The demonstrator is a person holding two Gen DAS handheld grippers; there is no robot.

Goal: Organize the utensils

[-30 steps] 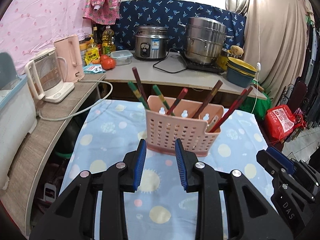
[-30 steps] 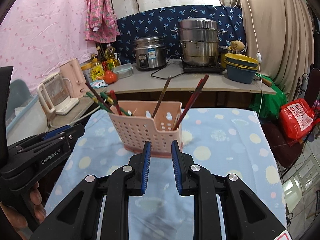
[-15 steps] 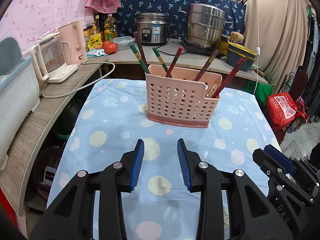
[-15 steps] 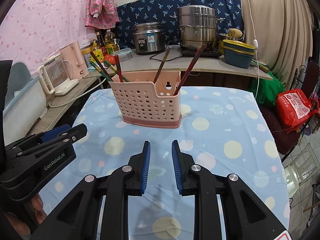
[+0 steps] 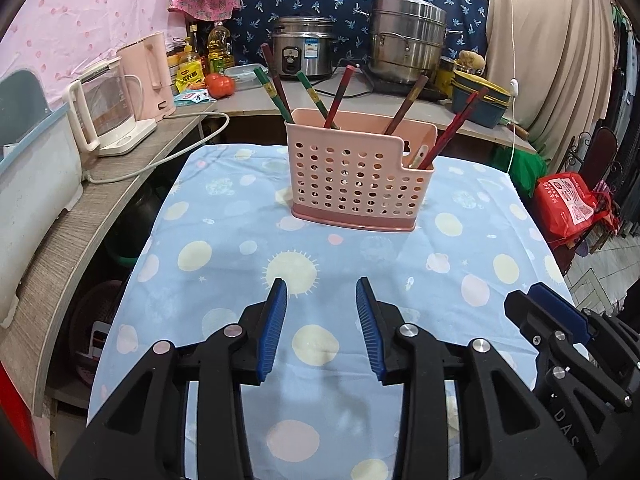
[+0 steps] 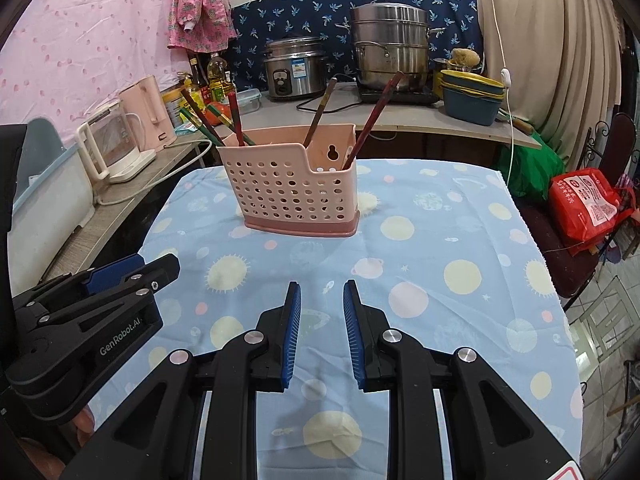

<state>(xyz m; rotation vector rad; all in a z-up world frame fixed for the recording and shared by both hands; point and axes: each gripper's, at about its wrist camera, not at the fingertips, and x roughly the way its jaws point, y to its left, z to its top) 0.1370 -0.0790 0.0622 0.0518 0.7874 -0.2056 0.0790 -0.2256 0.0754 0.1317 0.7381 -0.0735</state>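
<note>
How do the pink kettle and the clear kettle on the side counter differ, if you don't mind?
The pink kettle is opaque and taller; the clear kettle is see-through with white trim. The clear kettle sits on a white base nearer the camera, the pink kettle behind it. Both stand upright.

Both tools are matte black plastic with angular, cut-out arms. The left gripper (image 5: 321, 328) carries ribbed blue pads on the inner faces of its jaws and round silver screws just behind them. The right gripper (image 6: 320, 334) matches it. White lettering reads "GenRobot.AI" on the left one's side and "DAS" on the right's.
</note>
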